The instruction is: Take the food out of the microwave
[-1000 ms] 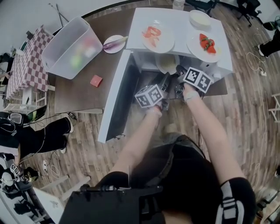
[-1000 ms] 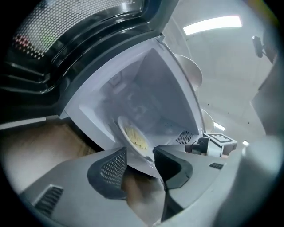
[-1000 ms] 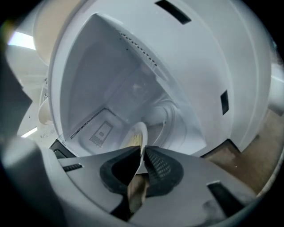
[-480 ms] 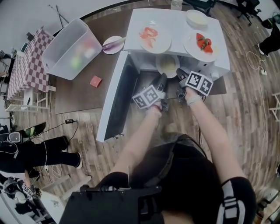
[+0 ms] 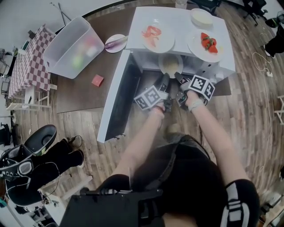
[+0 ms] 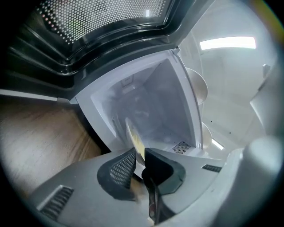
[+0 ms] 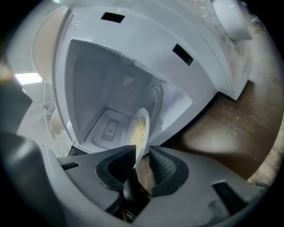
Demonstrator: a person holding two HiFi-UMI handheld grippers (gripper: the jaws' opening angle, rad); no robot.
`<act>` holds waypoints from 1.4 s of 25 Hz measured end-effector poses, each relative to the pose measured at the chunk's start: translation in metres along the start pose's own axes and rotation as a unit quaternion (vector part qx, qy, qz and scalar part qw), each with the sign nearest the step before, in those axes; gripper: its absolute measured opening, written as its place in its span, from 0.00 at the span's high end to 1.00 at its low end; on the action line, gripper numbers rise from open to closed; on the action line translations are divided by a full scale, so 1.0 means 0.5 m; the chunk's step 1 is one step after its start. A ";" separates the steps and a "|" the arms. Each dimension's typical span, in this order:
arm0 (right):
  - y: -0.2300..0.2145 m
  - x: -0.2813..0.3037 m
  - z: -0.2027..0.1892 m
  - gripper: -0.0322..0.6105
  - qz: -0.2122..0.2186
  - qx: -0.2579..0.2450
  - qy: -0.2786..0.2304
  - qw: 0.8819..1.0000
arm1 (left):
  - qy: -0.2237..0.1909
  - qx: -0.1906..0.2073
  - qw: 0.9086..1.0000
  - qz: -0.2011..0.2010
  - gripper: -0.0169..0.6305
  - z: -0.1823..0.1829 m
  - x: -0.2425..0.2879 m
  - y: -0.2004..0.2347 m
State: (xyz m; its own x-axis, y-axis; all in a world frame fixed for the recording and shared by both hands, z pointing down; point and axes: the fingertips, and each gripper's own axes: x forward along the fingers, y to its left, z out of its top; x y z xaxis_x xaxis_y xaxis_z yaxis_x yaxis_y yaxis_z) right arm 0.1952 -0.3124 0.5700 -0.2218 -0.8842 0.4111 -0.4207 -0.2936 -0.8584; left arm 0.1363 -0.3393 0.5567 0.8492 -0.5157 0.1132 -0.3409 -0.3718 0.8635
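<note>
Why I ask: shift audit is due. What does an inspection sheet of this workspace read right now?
Surface: brown table under the microwave.
Job's things: white microwave, door open; plate of yellow food at its mouth.
Clutter: clear bin, red block and small plate on the table; two plates of red food and a bowl atop the microwave.
Grippers: left gripper closing on the plate's rim; right gripper opening, rim between its jaws.
Cables: loose cables on the floor.
Surroundings: wood floor, checkered table, someone's shoes.

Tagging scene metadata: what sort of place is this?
Probably a lab or staged recording room, not a home kitchen: the microwave sits on a brown table, loose cables trail over the wood floor, and office chairs stand at the edge.
</note>
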 end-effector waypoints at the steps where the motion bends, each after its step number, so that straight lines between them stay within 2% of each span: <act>1: -0.001 0.001 -0.003 0.80 0.005 0.011 0.001 1.000 | 0.000 -0.002 1.000 -0.001 0.89 0.000 -0.002 -0.002; 7: 0.002 0.013 -0.011 0.80 0.049 0.065 0.009 0.997 | -0.005 -0.013 1.000 -0.005 0.90 0.003 -0.008 -0.006; 11: 0.003 0.017 -0.011 0.86 0.061 0.086 0.007 0.994 | -0.003 -0.014 1.000 -0.008 0.90 -0.005 -0.010 -0.011; 20: -0.005 -0.002 -0.010 0.89 0.063 0.081 -0.002 0.995 | 0.028 0.006 1.000 -0.001 0.86 -0.030 -0.012 -0.007; 30: -0.013 -0.023 -0.012 0.89 0.082 0.089 -0.006 0.993 | 0.028 -0.007 1.000 -0.005 0.83 -0.040 -0.006 -0.007; 35: -0.012 -0.031 -0.020 0.89 0.094 0.063 0.004 0.994 | 0.026 -0.017 1.000 0.003 0.83 -0.045 -0.010 0.000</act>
State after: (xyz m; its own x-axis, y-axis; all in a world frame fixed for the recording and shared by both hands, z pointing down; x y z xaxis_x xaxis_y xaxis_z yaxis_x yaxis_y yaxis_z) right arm 0.1926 -0.2933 0.5718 -0.2934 -0.9251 0.2411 -0.2574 -0.1664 -0.9519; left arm 0.1411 -0.3193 0.5673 0.8671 -0.4773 0.1428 -0.3327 -0.3414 0.8790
